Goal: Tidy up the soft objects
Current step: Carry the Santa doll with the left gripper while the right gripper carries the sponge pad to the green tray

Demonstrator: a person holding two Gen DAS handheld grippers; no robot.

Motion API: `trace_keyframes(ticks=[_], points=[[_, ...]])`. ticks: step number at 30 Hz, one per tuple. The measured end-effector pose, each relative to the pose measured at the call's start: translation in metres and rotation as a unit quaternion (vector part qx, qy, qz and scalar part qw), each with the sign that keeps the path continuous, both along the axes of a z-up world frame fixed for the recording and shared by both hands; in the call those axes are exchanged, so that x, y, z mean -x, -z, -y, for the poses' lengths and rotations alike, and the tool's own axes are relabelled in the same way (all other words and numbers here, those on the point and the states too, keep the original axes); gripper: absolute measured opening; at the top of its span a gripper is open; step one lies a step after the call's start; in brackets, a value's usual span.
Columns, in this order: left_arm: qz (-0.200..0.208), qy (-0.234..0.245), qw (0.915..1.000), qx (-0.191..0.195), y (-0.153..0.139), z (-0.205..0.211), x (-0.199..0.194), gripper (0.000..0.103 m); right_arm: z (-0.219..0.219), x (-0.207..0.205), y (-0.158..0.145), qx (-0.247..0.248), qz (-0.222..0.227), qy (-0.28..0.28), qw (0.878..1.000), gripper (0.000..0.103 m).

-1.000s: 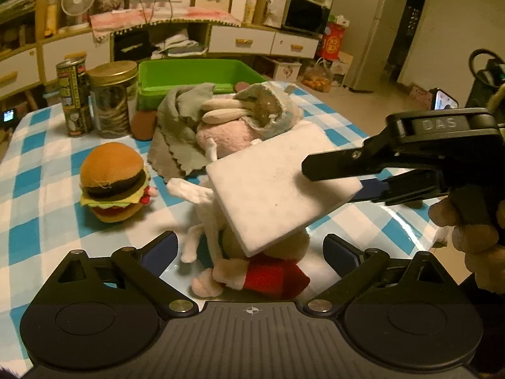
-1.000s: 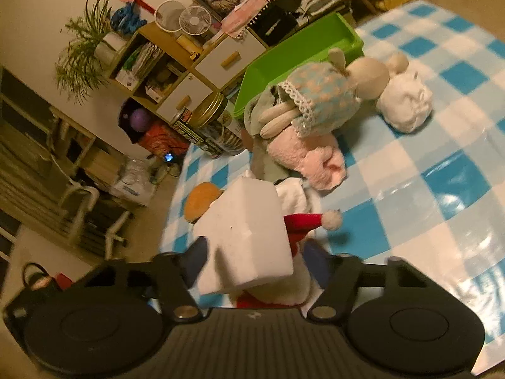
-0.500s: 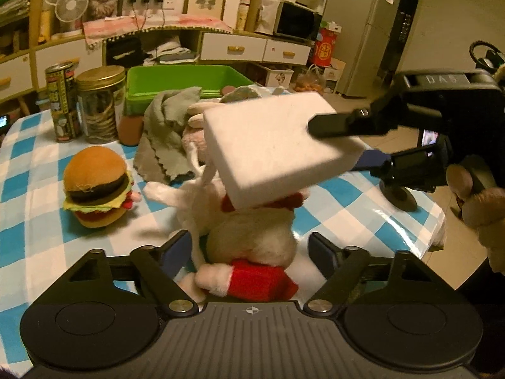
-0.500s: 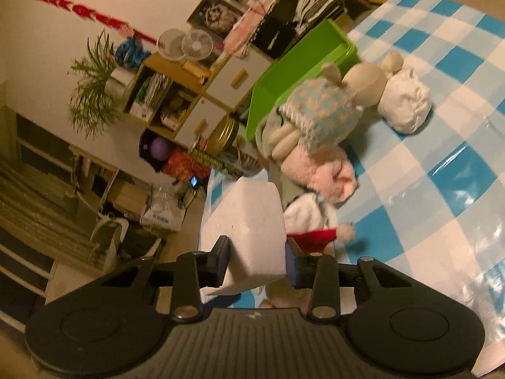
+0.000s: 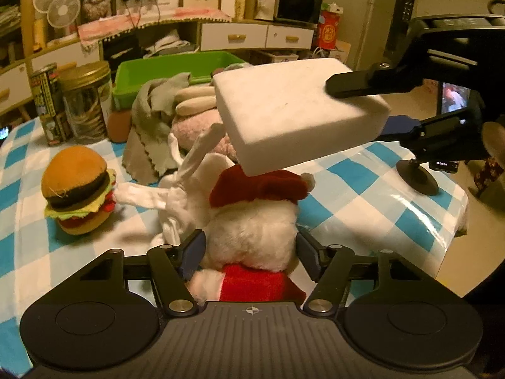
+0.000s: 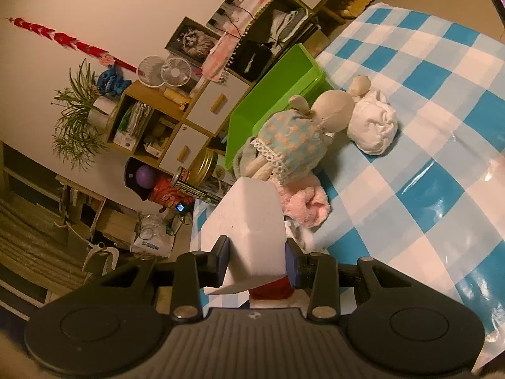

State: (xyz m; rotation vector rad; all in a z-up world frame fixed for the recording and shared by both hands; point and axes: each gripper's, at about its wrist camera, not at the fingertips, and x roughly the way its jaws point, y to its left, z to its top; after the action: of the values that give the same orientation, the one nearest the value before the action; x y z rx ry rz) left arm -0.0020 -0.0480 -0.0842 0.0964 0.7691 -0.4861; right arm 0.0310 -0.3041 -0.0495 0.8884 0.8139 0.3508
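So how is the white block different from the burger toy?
The block is plain white with flat sides; the burger is round with orange, brown, green and red layers. The block hangs in the air, pinched by the right gripper; the burger sits on the table untouched. The block looks larger here, though it is nearer the camera. Both look soft.

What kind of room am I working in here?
Most likely a lived-in home kitchen or dining area: a microwave beside a fridge, drawer cabinets along the wall, and a table under a blue checked cloth.
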Motion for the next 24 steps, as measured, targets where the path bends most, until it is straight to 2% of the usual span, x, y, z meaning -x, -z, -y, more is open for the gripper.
trace_keyframes(ticks=[2, 6, 11, 16, 24], points=[[-0.001, -0.004, 1.0000, 0.005, 0.002, 0.000, -0.002, 0.063, 0.001, 0.000, 0.000, 0.001, 0.000, 0.002, 1.000, 0.001], [-0.001, -0.010, 0.9999, 0.009, 0.000, 0.000, -0.004, 0.052, 0.004, 0.001, -0.002, -0.006, 0.005, 0.008, 1.000, 0.001], [-0.015, -0.016, 0.9995, 0.021, -0.004, -0.004, -0.006, 0.045, 0.010, 0.000, -0.005, -0.022, 0.009, 0.018, 1.000, 0.001], [-0.026, -0.017, 0.9982, 0.052, -0.014, -0.010, -0.007, 0.043, 0.018, -0.001, -0.011, -0.033, 0.017, 0.033, 0.999, 0.001], [-0.011, -0.013, 0.9952, 0.096, -0.045, -0.018, -0.003, 0.043, 0.031, -0.004, -0.022, -0.044, 0.031, 0.067, 0.996, 0.001]])
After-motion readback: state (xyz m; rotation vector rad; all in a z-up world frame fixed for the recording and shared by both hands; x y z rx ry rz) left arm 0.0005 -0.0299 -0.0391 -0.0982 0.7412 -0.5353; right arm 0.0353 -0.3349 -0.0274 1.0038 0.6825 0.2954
